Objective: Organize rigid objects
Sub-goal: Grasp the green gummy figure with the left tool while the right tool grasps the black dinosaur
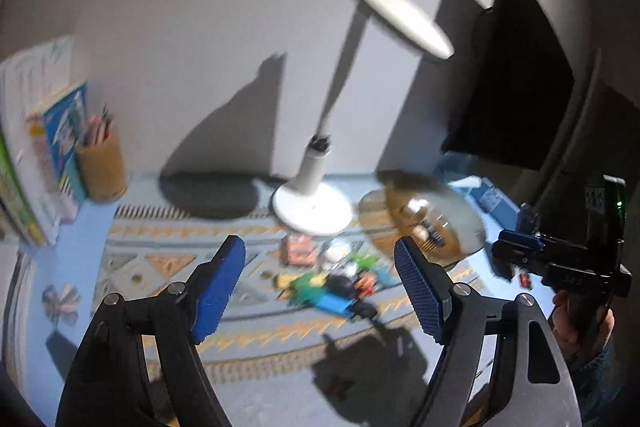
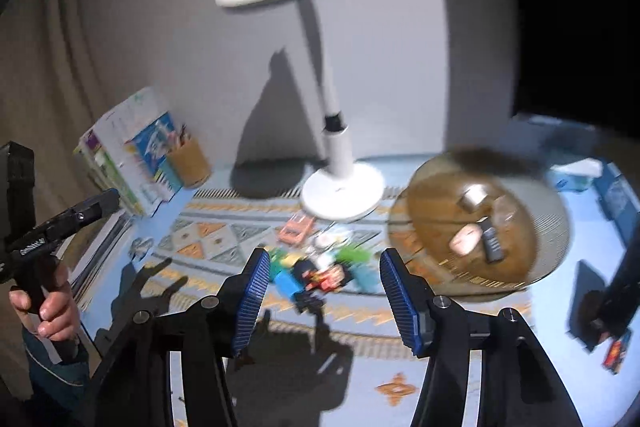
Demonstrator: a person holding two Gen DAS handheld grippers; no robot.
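Toys point(image 2: 316, 271) heaped beside glass bowl point(image 2: 552, 211)

1. I'm at a home desk, likely a study corner: white lamp point(image 2: 336, 163) against a plain wall.
2. Books point(image 2: 120, 163) and a pencil cup point(image 2: 190, 163) stand at the left.
3. A patterned mat point(image 2: 224, 239) carries small toys point(image 2: 316, 271); a curtain point(image 2: 60, 47) hangs beside it.
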